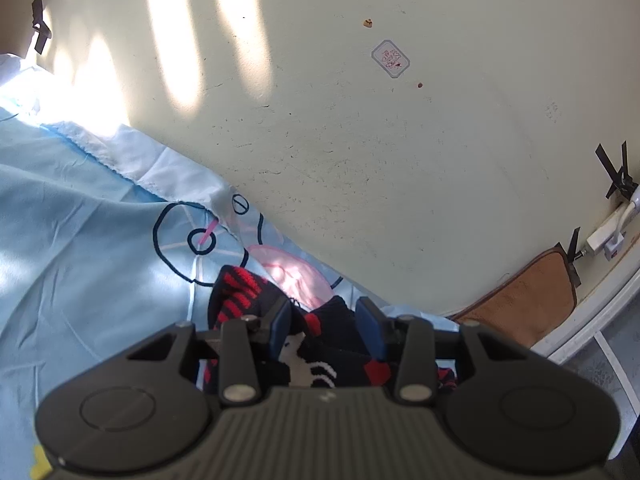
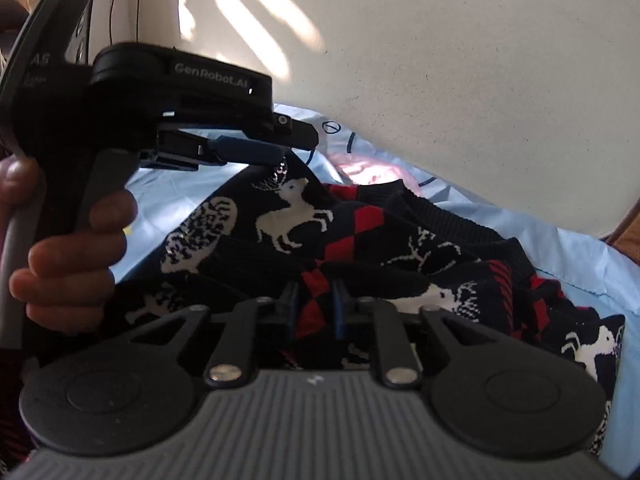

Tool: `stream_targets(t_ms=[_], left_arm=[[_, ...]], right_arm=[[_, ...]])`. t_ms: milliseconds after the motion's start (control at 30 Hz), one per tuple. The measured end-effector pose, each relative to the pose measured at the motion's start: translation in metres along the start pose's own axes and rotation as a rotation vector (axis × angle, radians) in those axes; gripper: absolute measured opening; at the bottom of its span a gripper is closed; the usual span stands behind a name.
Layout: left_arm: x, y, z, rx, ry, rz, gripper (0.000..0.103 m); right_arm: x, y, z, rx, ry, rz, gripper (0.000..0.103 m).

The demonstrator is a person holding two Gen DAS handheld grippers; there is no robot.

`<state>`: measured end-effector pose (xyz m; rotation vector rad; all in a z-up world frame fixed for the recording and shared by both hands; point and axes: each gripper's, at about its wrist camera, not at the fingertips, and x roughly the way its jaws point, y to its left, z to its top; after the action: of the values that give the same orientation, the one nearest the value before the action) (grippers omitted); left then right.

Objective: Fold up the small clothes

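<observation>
- We see the dark reindeer-pattern knit sweater still bunched on the light blue printed bedsheet, no neat fold visible; we judge the fold at an early stage, most steps left.
- Right claw: jaws together, clamped on a red-diamond fold of the sweater directly between its pads.
- Left claw: jaws part apart with sweater cloth between them; we cannot tell whether the pads press on it.
- Sweater spreads ahead and to the right of the right claw.
- No containers in either view.
</observation>
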<state>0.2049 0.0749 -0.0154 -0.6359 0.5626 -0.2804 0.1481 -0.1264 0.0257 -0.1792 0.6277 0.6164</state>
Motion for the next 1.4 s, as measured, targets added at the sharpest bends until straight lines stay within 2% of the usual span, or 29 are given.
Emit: stream_targets(t_ms=[133,233,300,333,400,433,467,533,567,600,667,767,833,900,1000,1033,1100,1167,1300,1400], left_arm=[[-0.005,0.003,0.002,-0.024,-0.037,0.026,0.037],[-0.011,0.007,0.004,-0.057,-0.084,0.044,0.037],[-0.014,0.012,0.007,-0.087,-0.106,0.057,0.037],[-0.014,0.014,0.008,-0.104,-0.108,0.058,0.037],[-0.013,0.019,0.01,-0.13,-0.103,0.057,0.037],[-0.012,0.02,0.01,-0.135,-0.101,0.058,0.037],[-0.012,0.02,0.011,-0.137,-0.1,0.06,0.037],[-0.012,0.019,0.011,-0.132,-0.104,0.055,0.037],[-0.011,0.019,0.01,-0.127,-0.103,0.053,0.037],[-0.011,0.018,0.01,-0.122,-0.099,0.051,0.037],[-0.011,0.017,0.009,-0.115,-0.095,0.044,0.037],[-0.011,0.015,0.008,-0.106,-0.096,0.038,0.037],[-0.011,0.015,0.008,-0.108,-0.095,0.039,0.037],[-0.011,0.017,0.008,-0.115,-0.094,0.04,0.037],[-0.011,0.018,0.009,-0.119,-0.096,0.04,0.037],[-0.012,0.018,0.009,-0.118,-0.096,0.039,0.037],[-0.014,0.015,0.009,-0.112,-0.091,0.022,0.037],[-0.017,0.007,0.009,-0.087,-0.085,-0.021,0.037],[-0.018,-0.022,0.002,0.047,-0.035,-0.137,0.037],[-0.007,-0.045,-0.012,0.18,0.049,-0.154,0.037]], right_arm=[[-0.035,-0.019,0.025,0.136,-0.211,-0.024,0.008],[-0.038,-0.031,0.034,0.262,-0.307,-0.043,0.009],[-0.019,-0.033,0.03,0.331,-0.284,-0.033,0.009],[-0.004,-0.033,0.025,0.349,-0.232,-0.001,0.009],[0.031,-0.029,0.013,0.372,-0.072,0.088,0.014],[0.051,-0.025,0.002,0.383,0.051,0.15,0.014],[0.049,-0.024,-0.005,0.383,0.001,0.164,0.016],[0.037,-0.027,-0.002,0.367,0.017,0.201,0.021],[0.028,-0.034,0.0,0.394,-0.007,0.218,0.027],[0.016,-0.04,0.002,0.416,-0.05,0.223,0.033],[-0.015,-0.055,0.004,0.425,-0.146,0.197,0.038],[-0.047,-0.07,-0.001,0.458,-0.251,0.157,0.038],[-0.058,-0.082,-0.013,0.503,-0.287,0.17,0.038],[-0.046,-0.088,-0.024,0.535,-0.261,0.171,0.038],[-0.01,-0.09,-0.041,0.542,-0.09,0.081,0.036],[-0.009,-0.089,-0.049,0.531,-0.113,0.059,0.031],[-0.012,-0.088,-0.046,0.545,-0.116,0.068,0.033],[-0.023,-0.089,-0.043,0.545,-0.175,0.094,0.034],[-0.049,-0.09,-0.037,0.51,-0.317,0.089,0.034],[-0.043,-0.097,-0.035,0.536,-0.321,0.109,0.034]])
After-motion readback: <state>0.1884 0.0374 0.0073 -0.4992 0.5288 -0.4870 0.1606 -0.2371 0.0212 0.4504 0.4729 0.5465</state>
